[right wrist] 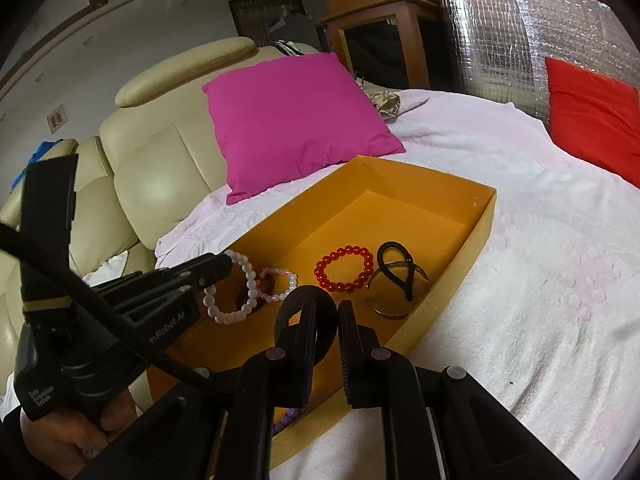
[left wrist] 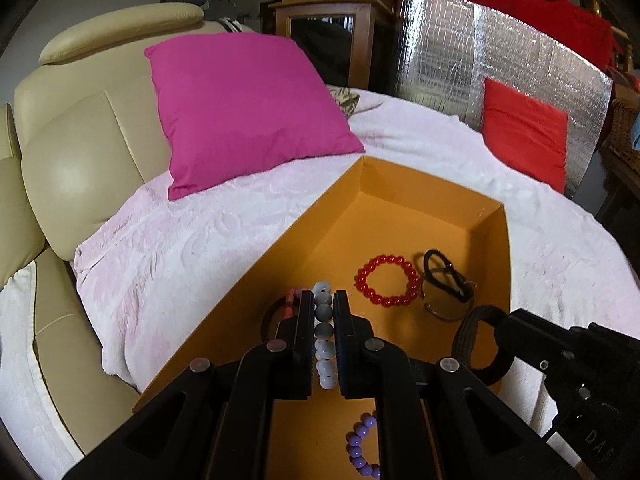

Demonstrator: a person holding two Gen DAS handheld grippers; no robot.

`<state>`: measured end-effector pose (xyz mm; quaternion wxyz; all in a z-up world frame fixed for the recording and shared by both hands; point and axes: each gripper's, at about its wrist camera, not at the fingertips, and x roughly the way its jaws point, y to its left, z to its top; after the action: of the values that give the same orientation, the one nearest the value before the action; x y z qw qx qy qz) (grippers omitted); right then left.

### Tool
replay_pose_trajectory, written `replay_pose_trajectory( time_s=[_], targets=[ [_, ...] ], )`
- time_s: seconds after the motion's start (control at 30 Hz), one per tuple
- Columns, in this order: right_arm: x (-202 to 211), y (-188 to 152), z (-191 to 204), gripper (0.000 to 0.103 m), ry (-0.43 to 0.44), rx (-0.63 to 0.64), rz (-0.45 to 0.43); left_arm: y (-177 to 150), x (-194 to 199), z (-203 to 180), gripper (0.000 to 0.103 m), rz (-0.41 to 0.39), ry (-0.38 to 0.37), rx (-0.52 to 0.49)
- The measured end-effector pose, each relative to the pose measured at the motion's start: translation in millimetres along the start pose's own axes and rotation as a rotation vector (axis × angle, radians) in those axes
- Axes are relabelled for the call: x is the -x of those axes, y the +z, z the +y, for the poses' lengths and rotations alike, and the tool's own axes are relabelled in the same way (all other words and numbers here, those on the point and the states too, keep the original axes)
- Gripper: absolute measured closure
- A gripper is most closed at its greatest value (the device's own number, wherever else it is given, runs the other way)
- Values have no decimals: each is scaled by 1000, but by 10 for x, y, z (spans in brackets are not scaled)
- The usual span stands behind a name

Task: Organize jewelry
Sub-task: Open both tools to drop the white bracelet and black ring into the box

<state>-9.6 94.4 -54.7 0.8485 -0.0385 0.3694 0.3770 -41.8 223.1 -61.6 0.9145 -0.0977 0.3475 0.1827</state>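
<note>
Bracelets in orange box

Orange box: matt card, smooth walls. Red bead bracelet: glossy, glass-like beads. White bead bracelet: pearly, semi-gloss. Bangle: polished metal. Dark ring: ribbed, matt. Pink blanket: plush embossed cloth. Magenta cushion: smooth woven fabric. Sofa: cream leather, slight sheen. Silver panel: quilted reflective foil.

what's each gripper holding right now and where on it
The left gripper pinches a white bead bracelet by one side of its loop. The right gripper grips a dark band bracelet by its rim. Both hang over the orange box.
</note>
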Motion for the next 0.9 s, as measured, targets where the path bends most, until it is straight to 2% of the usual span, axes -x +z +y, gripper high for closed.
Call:
replay_pose_trajectory(
  time_s=[0.57, 0.63, 0.67, 0.7, 0.8, 0.83, 0.9],
  targets=[
    [-118, -4, -35, 90, -19, -10, 30, -75, -248, -47, 93, 105, 45, -13],
    [-135, -10, -53, 86, -21, -16, 36, -81, -262, -58, 93, 113, 56, -19],
    [-146, -12, -68, 78, -24, -22, 42, -82, -265, -62, 90, 115, 59, -22],
    [-150, -13, -84, 73, -21, -30, 42, -82, -268, -63, 82, 117, 64, -23],
    [-123, -1, -115, 73, -21, -42, 30, -74, -246, -52, 64, 104, 89, -23],
    [-115, 5, -117, 73, -22, -43, 25, -70, -229, -51, 62, 94, 97, -26],
    [-75, 21, -135, 73, -25, -50, 12, -55, -181, -58, 51, 67, 105, -30]
  ],
)
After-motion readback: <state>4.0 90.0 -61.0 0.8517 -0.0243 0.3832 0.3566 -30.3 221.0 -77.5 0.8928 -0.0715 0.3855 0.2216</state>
